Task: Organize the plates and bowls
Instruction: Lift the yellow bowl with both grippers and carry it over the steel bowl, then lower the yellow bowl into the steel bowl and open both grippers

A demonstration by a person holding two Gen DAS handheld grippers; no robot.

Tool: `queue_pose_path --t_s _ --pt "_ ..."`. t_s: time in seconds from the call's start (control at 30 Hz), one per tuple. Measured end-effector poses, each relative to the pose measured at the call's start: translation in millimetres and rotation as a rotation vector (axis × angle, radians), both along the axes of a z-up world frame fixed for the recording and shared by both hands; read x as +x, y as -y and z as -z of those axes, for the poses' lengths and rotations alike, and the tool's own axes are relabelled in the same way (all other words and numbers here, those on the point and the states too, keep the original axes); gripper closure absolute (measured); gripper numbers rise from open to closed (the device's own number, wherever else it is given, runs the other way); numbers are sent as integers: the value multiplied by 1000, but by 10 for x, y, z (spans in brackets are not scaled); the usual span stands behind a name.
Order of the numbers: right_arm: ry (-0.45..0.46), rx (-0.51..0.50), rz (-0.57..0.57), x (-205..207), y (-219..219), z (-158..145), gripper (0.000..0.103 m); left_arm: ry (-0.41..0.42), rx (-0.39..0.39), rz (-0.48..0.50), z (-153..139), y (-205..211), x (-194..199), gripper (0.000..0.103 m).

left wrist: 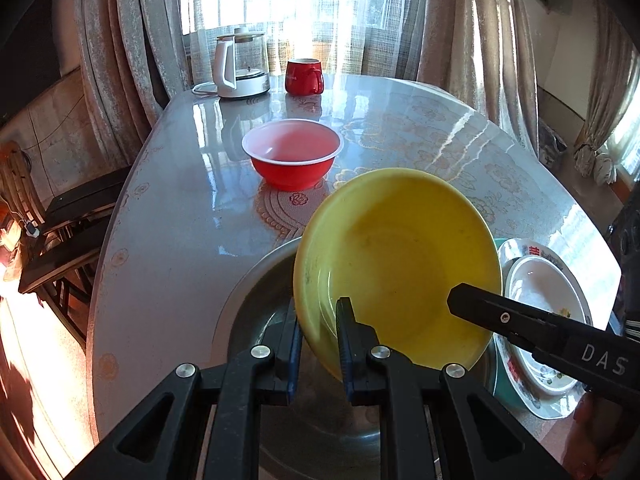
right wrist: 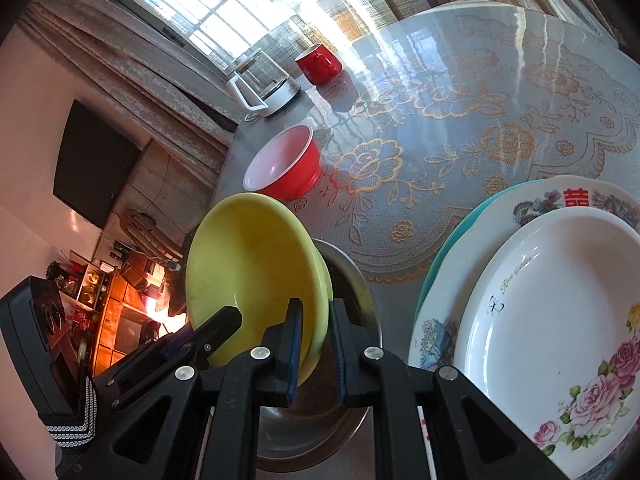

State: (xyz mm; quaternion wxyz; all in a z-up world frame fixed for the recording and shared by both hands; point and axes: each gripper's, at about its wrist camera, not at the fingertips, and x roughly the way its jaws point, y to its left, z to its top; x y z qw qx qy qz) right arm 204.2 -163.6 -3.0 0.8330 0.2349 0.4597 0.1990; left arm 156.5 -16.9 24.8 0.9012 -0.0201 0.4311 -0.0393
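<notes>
Honestly, both pinching the yellow bowl [left wrist: 396, 264] by opposite rims: left gripper [left wrist: 318, 344] and right gripper [right wrist: 314, 350] clamping it, tilted, lower middle of frame, over the steel bowl [left wrist: 264, 300]. Thin rim holds, so risking it slipping and clanging down, or bumping the plate stack [right wrist: 532, 300].

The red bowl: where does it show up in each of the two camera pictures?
Left wrist view: the red bowl stands upper middle, on the table beyond the yellow bowl.
Right wrist view: the red bowl sits left of centre, tilted by the lens, above the yellow bowl.
Shared landmark: the red mug beside the kettle.
</notes>
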Motion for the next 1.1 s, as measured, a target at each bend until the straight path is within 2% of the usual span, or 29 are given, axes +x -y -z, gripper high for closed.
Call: queue_pose_path --t_s 0.63,1.1 --pt "-42 -28 -41 -62 -124 160 88 -35 16 -31 203 -139 -27 87" --pt "-13 -107 -52 -66 -214 90 88 -47 42 -39 270 -138 0 86"
